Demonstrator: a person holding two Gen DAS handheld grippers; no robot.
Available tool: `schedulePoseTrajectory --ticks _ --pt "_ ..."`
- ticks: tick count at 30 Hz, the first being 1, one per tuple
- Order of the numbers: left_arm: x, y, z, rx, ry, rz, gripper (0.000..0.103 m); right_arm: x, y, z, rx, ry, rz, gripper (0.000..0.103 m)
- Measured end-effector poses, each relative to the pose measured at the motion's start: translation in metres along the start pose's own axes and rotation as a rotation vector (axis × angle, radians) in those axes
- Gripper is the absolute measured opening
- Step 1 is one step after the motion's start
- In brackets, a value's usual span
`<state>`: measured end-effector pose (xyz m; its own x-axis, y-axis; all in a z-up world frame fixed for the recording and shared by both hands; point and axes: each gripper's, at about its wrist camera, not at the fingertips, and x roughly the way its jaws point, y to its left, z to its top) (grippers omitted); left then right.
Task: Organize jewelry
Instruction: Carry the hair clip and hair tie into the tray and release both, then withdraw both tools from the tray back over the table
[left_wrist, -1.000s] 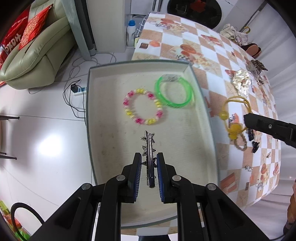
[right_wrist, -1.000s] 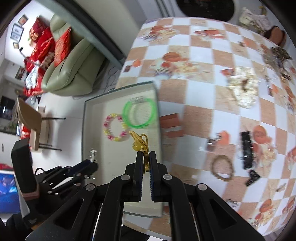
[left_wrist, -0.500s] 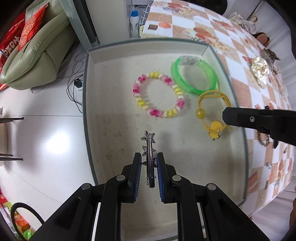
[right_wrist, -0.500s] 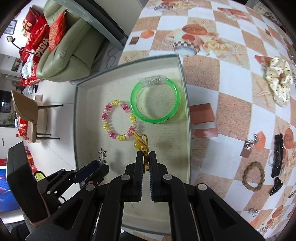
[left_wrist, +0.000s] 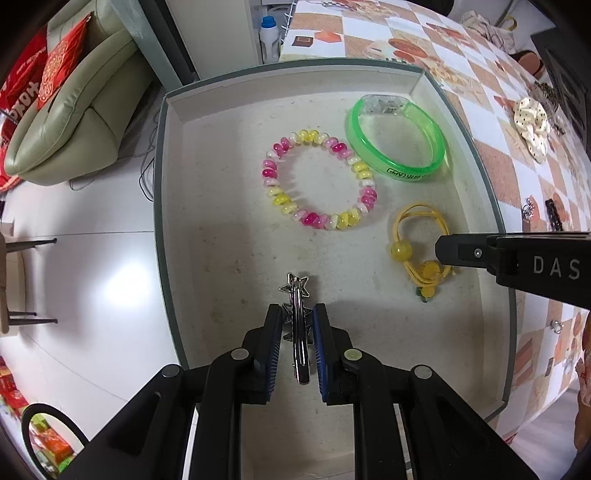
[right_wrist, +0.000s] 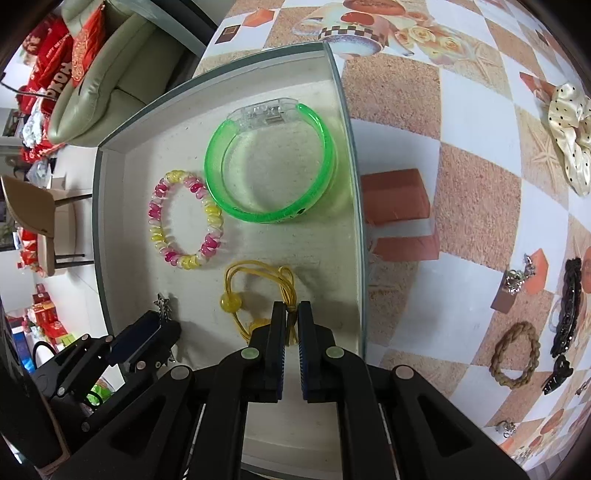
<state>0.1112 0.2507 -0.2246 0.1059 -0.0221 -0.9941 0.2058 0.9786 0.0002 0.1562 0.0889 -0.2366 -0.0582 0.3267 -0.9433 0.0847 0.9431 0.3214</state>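
A shallow white tray (left_wrist: 207, 206) holds a pink-and-yellow bead bracelet (left_wrist: 319, 180) and a green plastic bangle (left_wrist: 397, 138). My left gripper (left_wrist: 297, 314) is shut on a silver star hair clip (left_wrist: 295, 295), low over the tray's near part. My right gripper (right_wrist: 291, 312) is shut on a yellow cord hair tie with beads (right_wrist: 258, 284), which rests on the tray floor near its right wall. The right gripper also shows in the left wrist view (left_wrist: 443, 251), and the hair tie too (left_wrist: 417, 240).
The tray (right_wrist: 354, 184) sits at the edge of a checkered table (right_wrist: 461, 184). On the table lie a cream scrunchie (right_wrist: 570, 136), a braided brown tie (right_wrist: 515, 354), black claw clips (right_wrist: 565, 306) and small metal pieces (right_wrist: 517, 277). A sofa (left_wrist: 74, 110) stands beyond.
Both grippers moved lower and closer over the tray. The right gripper carried the yellow hair tie from the table side into the tray and down to its floor.
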Motion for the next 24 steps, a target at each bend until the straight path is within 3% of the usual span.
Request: schedulePoseTrajectory --ticks 6,8,9,11,19,24 --pt "-0.005 -0.007 0.002 -0.005 0.012 0.014 0.022 -0.001 -0.002 0.002 -0.003 0.014 0.013 0.010" --pt "-0.006 -0.008 0.003 -0.006 0.010 0.017 0.022 -0.008 -0.001 0.004 -0.003 0.001 0.023 0.022" --pt "-0.007 -0.009 0.004 -0.007 0.011 0.019 0.022 -0.013 0.000 0.006 -0.003 -0.012 0.028 0.036" --pt "-0.010 -0.007 0.004 -0.009 0.012 0.020 0.022 -0.022 0.004 0.008 -0.007 -0.039 0.041 0.051" --pt "-0.021 -0.017 0.009 0.002 0.006 0.037 0.022 -0.059 -0.003 0.009 0.018 -0.126 0.101 0.065" --pt "-0.028 -0.025 0.009 0.000 0.006 0.050 0.023 -0.077 -0.013 0.006 0.048 -0.162 0.127 0.067"
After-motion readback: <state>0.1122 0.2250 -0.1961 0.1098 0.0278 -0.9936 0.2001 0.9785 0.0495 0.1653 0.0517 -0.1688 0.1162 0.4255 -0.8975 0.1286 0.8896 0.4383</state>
